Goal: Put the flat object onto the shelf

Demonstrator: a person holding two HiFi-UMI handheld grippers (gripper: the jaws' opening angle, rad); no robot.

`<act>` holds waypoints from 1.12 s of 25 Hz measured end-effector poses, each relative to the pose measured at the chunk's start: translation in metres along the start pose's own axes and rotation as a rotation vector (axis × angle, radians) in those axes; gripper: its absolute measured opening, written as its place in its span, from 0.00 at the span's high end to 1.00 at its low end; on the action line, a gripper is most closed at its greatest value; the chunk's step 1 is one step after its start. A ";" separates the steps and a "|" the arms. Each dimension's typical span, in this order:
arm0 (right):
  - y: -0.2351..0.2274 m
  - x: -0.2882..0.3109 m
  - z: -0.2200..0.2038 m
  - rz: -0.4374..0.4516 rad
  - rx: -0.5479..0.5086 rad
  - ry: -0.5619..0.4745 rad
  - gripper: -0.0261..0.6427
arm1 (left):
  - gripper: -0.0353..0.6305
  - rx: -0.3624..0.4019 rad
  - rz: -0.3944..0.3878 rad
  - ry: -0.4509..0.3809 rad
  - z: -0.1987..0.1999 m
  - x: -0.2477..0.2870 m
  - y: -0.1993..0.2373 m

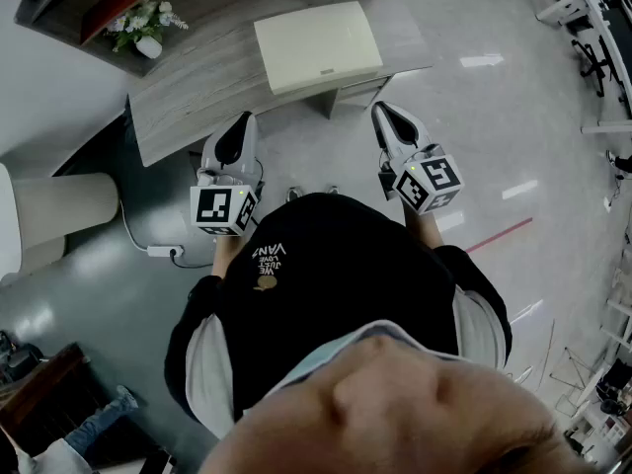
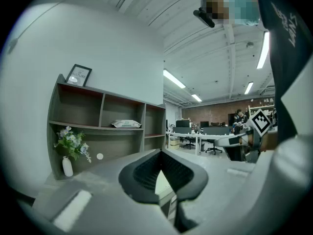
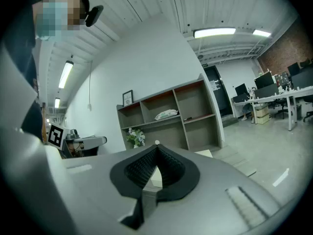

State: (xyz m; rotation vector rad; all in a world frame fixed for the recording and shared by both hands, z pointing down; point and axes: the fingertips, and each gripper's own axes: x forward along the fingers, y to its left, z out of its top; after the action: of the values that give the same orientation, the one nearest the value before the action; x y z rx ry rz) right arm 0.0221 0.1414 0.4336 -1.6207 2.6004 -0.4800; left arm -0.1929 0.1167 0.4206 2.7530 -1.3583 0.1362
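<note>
Fingers (image 2: 144, 173) of left gripper (image 1: 240, 124) and right gripper (image 1: 385, 115) are clenched on nothing, both just short of the desk (image 1: 188, 107). Pad (image 1: 316, 45) lies on the desk, untouched; shelf (image 2: 100, 127) stands at the desk's far side. Step in hand, likely, the approach — next, open and reach the pad's edges.

Head view looks steeply down; both gripper views face level toward the shelf (image 2: 105, 127) they share.

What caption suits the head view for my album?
From above: a person aims the shut, empty left gripper and right gripper at a cream flat object on a desk.
</note>
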 end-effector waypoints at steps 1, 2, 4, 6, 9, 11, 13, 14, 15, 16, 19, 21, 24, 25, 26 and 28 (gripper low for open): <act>-0.001 -0.001 0.000 0.002 -0.001 0.001 0.97 | 0.94 0.000 0.001 0.002 0.000 0.001 -0.001; -0.002 -0.002 0.000 0.004 -0.001 0.001 0.97 | 0.94 0.000 0.003 0.003 -0.001 0.001 -0.003; -0.004 -0.003 0.000 0.011 0.002 -0.001 0.96 | 0.94 0.000 0.008 0.003 -0.002 0.003 -0.006; -0.007 -0.005 0.000 0.024 0.014 -0.012 0.96 | 0.94 -0.003 0.015 0.003 -0.004 0.004 -0.009; -0.011 -0.006 0.002 0.054 0.039 -0.030 0.96 | 0.94 -0.007 0.029 0.006 -0.005 0.007 -0.015; -0.016 -0.007 0.002 0.066 0.042 -0.029 0.96 | 0.94 -0.013 0.039 0.006 -0.007 0.009 -0.019; -0.021 -0.008 0.002 0.071 0.041 -0.025 0.96 | 0.94 -0.019 0.047 0.008 -0.009 0.009 -0.024; -0.023 -0.009 0.001 0.073 0.043 -0.024 0.96 | 0.94 -0.022 0.050 0.012 -0.011 0.009 -0.027; -0.025 -0.010 0.000 0.076 0.047 -0.022 0.96 | 0.94 -0.026 0.054 0.017 -0.014 0.009 -0.028; -0.026 -0.011 -0.001 0.078 0.052 -0.021 0.96 | 0.94 -0.030 0.058 0.024 -0.017 0.008 -0.030; -0.030 -0.015 -0.007 0.080 0.067 -0.010 0.96 | 0.94 -0.041 0.062 0.041 -0.023 0.009 -0.036; -0.033 -0.016 -0.010 0.081 0.072 -0.001 0.96 | 0.94 -0.040 0.058 0.044 -0.022 0.012 -0.039; -0.037 -0.016 -0.012 0.079 0.081 0.002 0.96 | 0.94 -0.043 0.052 0.043 -0.023 0.019 -0.039; -0.039 -0.015 -0.012 0.076 0.083 0.003 0.96 | 0.94 -0.047 0.051 0.043 -0.024 0.021 -0.039; -0.040 -0.014 -0.012 0.074 0.082 0.004 0.96 | 0.94 -0.050 0.048 0.044 -0.025 0.024 -0.039; -0.044 -0.011 -0.010 0.067 0.078 0.003 0.96 | 0.94 -0.053 0.038 0.042 -0.025 0.030 -0.038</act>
State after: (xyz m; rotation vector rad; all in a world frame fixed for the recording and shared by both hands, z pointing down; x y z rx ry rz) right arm 0.0635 0.1360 0.4542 -1.5056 2.5934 -0.5723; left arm -0.1456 0.1184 0.4480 2.6671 -1.3834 0.1569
